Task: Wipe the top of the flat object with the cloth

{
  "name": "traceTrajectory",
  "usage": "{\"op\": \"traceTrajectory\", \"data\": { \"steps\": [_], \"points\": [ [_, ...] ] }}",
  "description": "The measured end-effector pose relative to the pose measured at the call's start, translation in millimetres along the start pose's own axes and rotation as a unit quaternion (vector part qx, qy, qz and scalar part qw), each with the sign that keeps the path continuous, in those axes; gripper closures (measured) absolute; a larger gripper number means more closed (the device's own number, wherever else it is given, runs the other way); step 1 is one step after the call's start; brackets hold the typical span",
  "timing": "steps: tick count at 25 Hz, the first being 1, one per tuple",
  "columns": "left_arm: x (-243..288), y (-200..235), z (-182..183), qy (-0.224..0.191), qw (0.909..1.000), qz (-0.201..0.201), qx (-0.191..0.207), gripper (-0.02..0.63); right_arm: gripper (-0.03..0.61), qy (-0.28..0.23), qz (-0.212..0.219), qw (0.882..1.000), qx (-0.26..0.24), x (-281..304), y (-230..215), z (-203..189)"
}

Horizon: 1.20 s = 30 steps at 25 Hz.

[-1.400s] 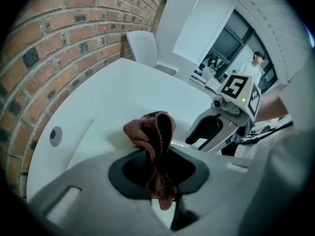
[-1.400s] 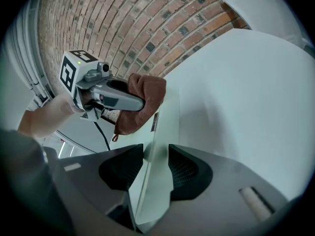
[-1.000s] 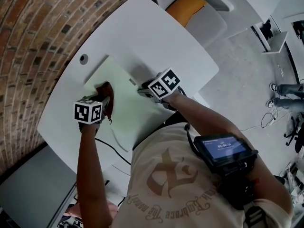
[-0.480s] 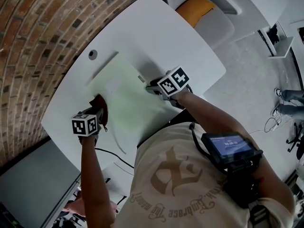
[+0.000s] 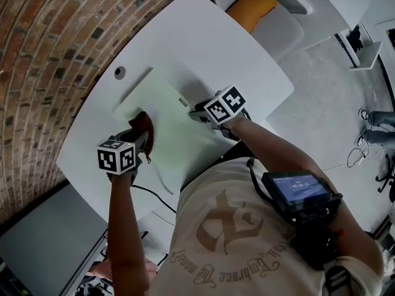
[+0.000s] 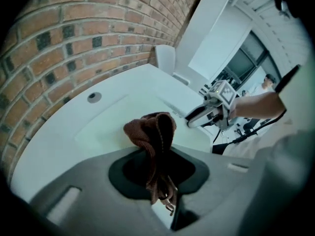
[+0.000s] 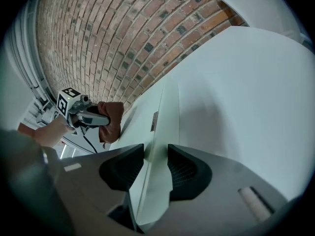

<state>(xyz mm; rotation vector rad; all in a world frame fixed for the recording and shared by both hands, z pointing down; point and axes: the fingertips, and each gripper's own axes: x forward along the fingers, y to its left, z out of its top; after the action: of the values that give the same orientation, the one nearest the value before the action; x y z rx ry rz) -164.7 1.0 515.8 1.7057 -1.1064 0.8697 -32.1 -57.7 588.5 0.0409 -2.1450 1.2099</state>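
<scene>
Cloth (image 5: 142, 126) farther up panel (image 5: 178, 129), between left jaws

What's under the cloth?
The pale green board, lying on the white table. The left gripper is shut on the cloth; the board's patch directly beneath is covered.

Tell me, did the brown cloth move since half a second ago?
Yes. The cloth, held by the left gripper, slid farther onto the board, nearer the table's round hole.

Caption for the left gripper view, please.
Left gripper clamps a brown cloth over the pale green board while the right gripper holds the board's edge.
</scene>
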Motion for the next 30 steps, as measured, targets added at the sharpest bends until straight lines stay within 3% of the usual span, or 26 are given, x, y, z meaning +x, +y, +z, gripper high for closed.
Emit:
{"op": "traceTrajectory", "data": {
  "steps": [5,14,23,30],
  "points": [
    [38,-50,44,0.006,0.9971,-0.049,0.058,0.54,0.416,-0.004,0.0,1.0,0.001,1,-1,0],
    [92,-100,78,0.039,0.9872,-0.083,0.131,0.54,0.416,-0.012,-0.005,1.0,-0.002,-1,1,0],
    [86,-73,39,0.058,0.9924,-0.048,0.098,0.54,0.416,-0.007,-0.007,1.0,-0.009,-1,0,-2],
    [49,-32,-20,0.042,0.9988,-0.017,0.017,0.54,0.416,-0.003,-0.006,1.0,-0.008,0,-1,-1]
  ]
}}
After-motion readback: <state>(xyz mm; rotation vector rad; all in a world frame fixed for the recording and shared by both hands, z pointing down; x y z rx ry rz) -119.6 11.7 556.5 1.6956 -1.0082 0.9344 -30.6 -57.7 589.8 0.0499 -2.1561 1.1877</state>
